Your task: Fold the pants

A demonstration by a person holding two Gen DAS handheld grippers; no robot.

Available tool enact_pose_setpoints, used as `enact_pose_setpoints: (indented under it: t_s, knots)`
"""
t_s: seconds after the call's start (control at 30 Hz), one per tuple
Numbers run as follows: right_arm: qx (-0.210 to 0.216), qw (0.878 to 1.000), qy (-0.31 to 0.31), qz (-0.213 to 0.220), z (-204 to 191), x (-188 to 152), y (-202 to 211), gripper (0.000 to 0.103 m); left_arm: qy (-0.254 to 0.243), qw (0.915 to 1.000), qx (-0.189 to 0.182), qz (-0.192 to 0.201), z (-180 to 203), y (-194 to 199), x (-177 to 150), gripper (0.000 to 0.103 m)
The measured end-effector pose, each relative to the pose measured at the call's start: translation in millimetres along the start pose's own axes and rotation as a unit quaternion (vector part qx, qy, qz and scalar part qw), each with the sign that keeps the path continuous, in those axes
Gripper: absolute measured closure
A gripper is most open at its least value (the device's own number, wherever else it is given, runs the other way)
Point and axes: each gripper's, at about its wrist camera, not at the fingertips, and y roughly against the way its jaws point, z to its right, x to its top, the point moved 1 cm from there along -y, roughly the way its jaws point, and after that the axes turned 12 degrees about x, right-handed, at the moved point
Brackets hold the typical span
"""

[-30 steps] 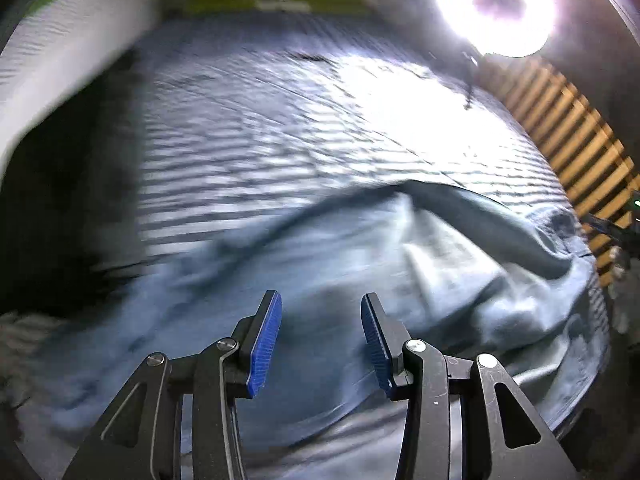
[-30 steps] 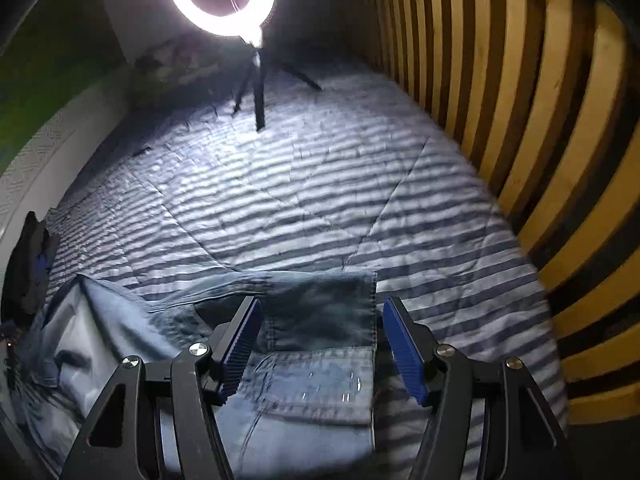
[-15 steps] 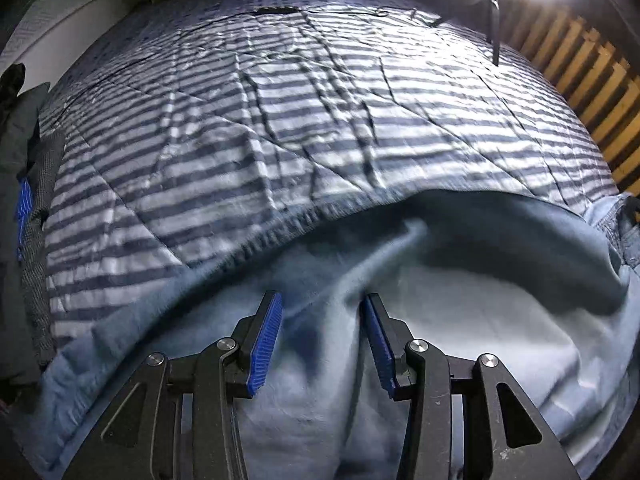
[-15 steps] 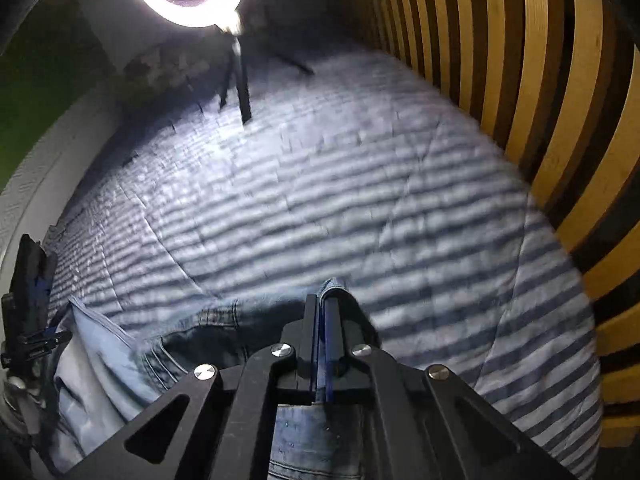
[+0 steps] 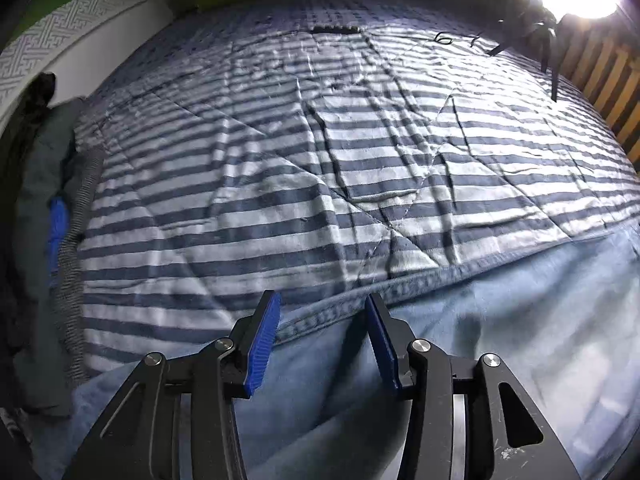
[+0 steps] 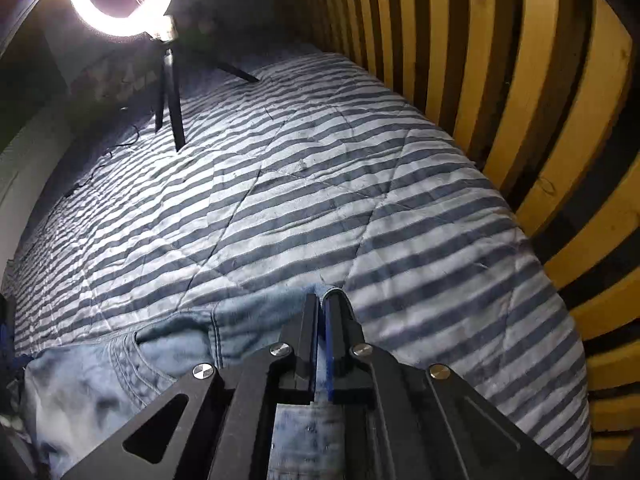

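Pinching the waistband corner of the pants firmly, the right gripper has its jaws clamped flat on denim, while the left gripper hovers with jaws wide apart astride the hem seam of a leg, not yet gripping. To do this step well, the left jaws should probably drop over that stitched edge and bite it squarely before both ends are drawn taut together. The jeans lie on the striped quilt of the bed, along its near edge. Their long axis seems to run crosswise, waist toward the slatted wall, though the middle is unseen.
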Motion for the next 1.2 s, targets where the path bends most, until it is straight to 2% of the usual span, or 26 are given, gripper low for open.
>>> enact_pose_setpoints:
  t_s: [0.1, 0.2, 0.37, 0.53, 0.67, 0.8, 0.9, 0.97, 1.03, 1.1, 1.2]
  knots:
    - [0.010, 1.000, 0.013, 0.005, 0.2, -15.0, 32.9, 0.084, 0.005, 0.9997, -0.017, 0.020, -23.5, 36.9, -13.7, 0.054]
    - [0.016, 0.999, 0.038, -0.002, -4.2, -43.2, 76.3, 0.078, 0.030, 0.9984, -0.034, 0.035, -65.3, 82.6, -44.0, 0.054]
    - [0.003, 0.999, 0.050, -0.013, -2.5, -120.7, 153.9, 0.056, 0.070, 0.9962, -0.015, 0.050, -151.5, 156.2, -129.7, 0.054]
    - [-0.010, 0.999, 0.005, -0.031, 8.0, -203.9, 201.3, 0.055, 0.147, 0.9878, 0.012, 0.049, -248.0, 208.4, -238.3, 0.053]
    - [0.006, 0.998, -0.033, -0.054, 10.3, -251.4, 210.6, 0.053, 0.241, 0.9697, 0.021, 0.034, -333.2, 231.0, -323.2, 0.049]
    - [0.025, 0.994, -0.074, -0.073, 10.8, -276.8, 203.7, 0.052, 0.280, 0.9587, 0.049, 0.012, -390.7, 232.2, -388.5, 0.042]
    - [0.033, 0.991, -0.102, -0.082, 9.3, -285.8, 198.5, 0.052, 0.297, 0.9543, 0.035, -0.004, -410.9, 217.8, -418.8, 0.036]
    - [0.038, 0.989, -0.113, -0.090, 4.5, -288.3, 192.7, 0.052, 0.294, 0.9550, 0.034, -0.013, -411.4, 205.2, -432.7, 0.036]
    - [0.038, 0.988, -0.115, -0.095, -3.2, -293.0, 191.4, 0.052, 0.273, 0.9617, 0.013, -0.016, -395.2, 191.7, -436.4, 0.036]
    - [0.042, 0.988, -0.113, -0.094, -11.3, -294.2, 191.7, 0.052, 0.228, 0.9735, 0.009, -0.018, -372.8, 186.0, -438.8, 0.035]
    - [0.034, 0.990, -0.098, -0.097, -27.2, -294.1, 188.4, 0.052, 0.131, 0.9909, 0.028, -0.013, -328.2, 177.9, -436.4, 0.033]
